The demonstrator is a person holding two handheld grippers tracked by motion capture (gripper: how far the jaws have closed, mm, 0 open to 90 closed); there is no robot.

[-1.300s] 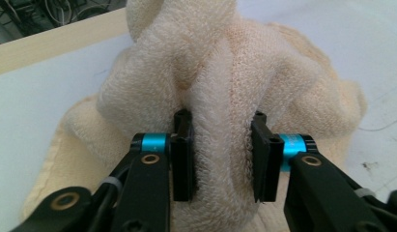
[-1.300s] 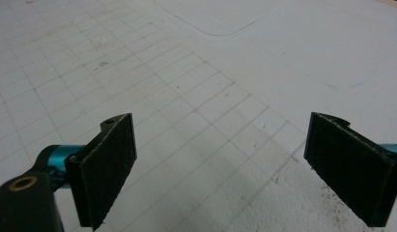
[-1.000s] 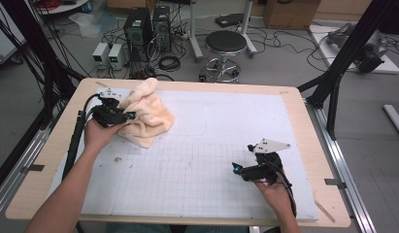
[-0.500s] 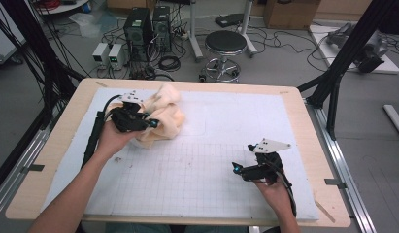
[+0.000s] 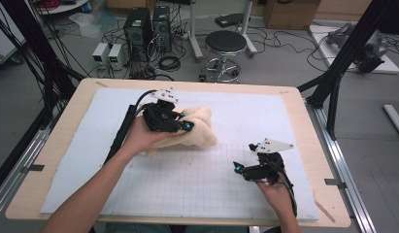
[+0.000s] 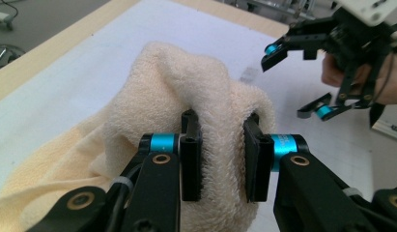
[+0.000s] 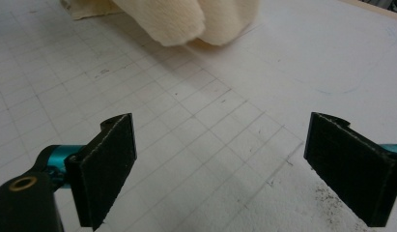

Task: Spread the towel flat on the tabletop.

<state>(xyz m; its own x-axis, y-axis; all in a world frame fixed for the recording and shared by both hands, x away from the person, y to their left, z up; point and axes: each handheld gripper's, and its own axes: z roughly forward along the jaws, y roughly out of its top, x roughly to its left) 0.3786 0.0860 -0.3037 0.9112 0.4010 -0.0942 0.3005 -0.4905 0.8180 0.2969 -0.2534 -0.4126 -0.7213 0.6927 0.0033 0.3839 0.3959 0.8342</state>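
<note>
Both pads of the left tool [image 6: 220, 162] pinch the towel [image 6: 186, 96].

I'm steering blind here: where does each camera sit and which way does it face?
High view: above the table's near side, facing forward and down; both forearms show.
Left gripper view: rides the left tongs, clamped on the cream towel.
Right gripper view: rides the open right tongs, facing the grid mat.
All three share the towel.

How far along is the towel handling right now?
Done: the left gripper has pinched a fold of the cream towel. In hand: one end is lifted, bunched. Left: the right gripper rests open on the white mat, grasping nothing yet.
</note>
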